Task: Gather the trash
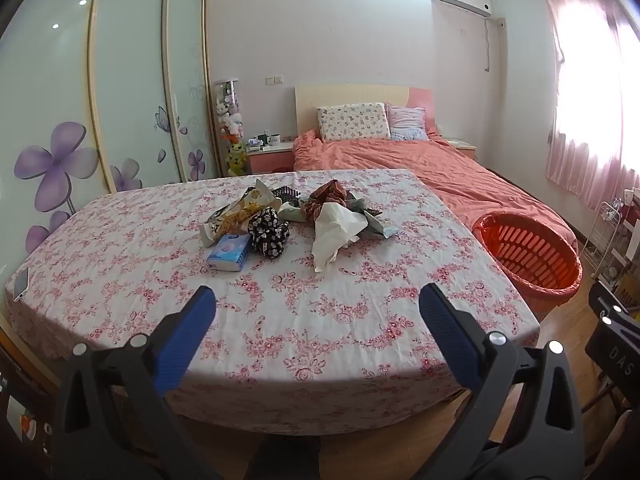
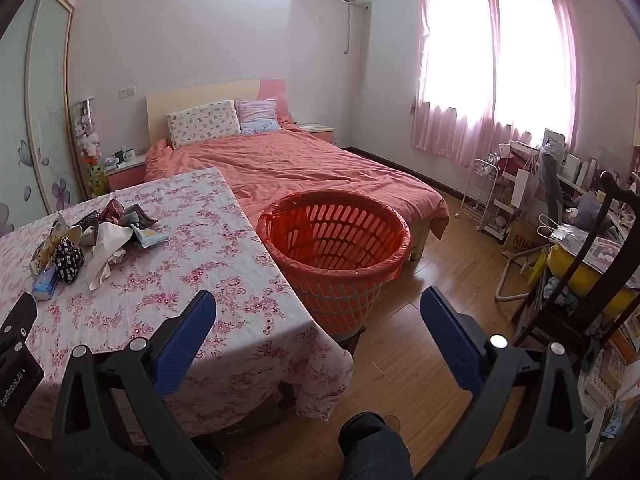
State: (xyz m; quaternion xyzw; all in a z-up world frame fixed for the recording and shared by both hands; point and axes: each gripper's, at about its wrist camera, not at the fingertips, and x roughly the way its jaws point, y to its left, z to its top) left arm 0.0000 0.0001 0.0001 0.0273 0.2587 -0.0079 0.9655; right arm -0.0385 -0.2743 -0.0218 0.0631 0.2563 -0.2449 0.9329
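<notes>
So both grippers were hanging back from the mess. The left gripper sat over the near part of the table, its 2 blue fingers spread wide with nothing between them. The right gripper was spread just as wide and also held nothing, pointing past the table's right edge toward the orange basket.

The trash was all bunched near the middle of the table, a bit toward the far side: a yellow snack wrapper, a blue tissue pack just in front of it, a black flowery bundle touching the pack's right side, a white crumpled tissue, and a reddish-brown wad behind that. More scraps were tucked in around them, too jumbled to name.

There was lots of bare tablecloth between the fingers and the pile, and on the left too. A phone lay right at the table's left edge.

The basket stood on the floor just beside the table's right edge, with a red liner folded over its rim, and the pink bed was right behind it. Wood floor lay open in front of it.
</notes>
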